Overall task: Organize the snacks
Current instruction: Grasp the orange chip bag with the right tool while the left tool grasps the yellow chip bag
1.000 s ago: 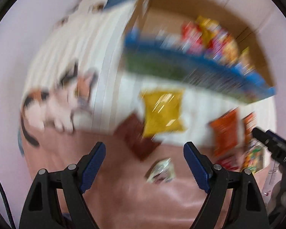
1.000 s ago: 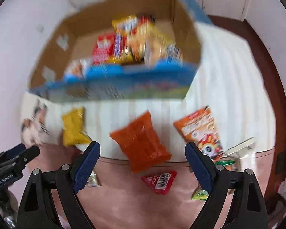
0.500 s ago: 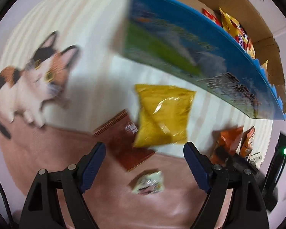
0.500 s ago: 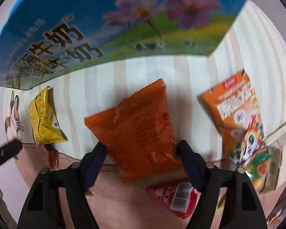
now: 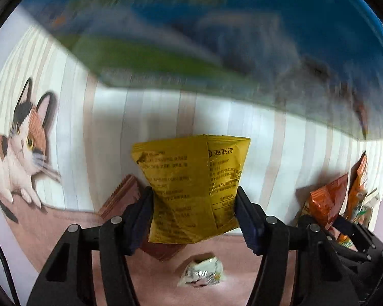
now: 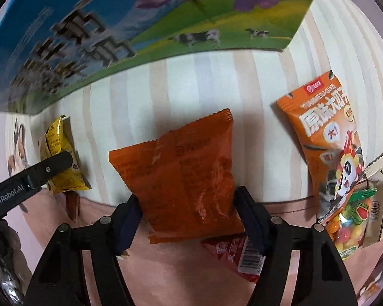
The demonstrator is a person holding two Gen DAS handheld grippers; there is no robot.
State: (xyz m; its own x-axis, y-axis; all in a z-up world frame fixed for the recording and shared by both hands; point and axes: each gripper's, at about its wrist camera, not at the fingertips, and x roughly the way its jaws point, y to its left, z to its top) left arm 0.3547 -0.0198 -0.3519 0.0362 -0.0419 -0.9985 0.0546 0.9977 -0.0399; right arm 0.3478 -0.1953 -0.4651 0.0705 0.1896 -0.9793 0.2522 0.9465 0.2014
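Your left gripper (image 5: pixel 194 211) pinches the yellow bag (image 5: pixel 191 188) on the striped mat (image 5: pixel 109 137); your right gripper (image 6: pixel 186 219) squeezes the orange bag (image 6: pixel 183 176), both below the box (image 6: pixel 166 20).

Striped cloth (image 5: pixel 150 117) with calico cat print (image 5: pixel 20 150)

Striped cat mat (image 6: pixel 181 76), snack packets (image 6: pixel 329 137), box (image 6: pixel 166 12)

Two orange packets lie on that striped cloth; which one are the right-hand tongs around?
The plain dark-orange packet, which sits between the right tongs. The other, the sunflower seed bag, has a cartoon panda and lies untouched further right.
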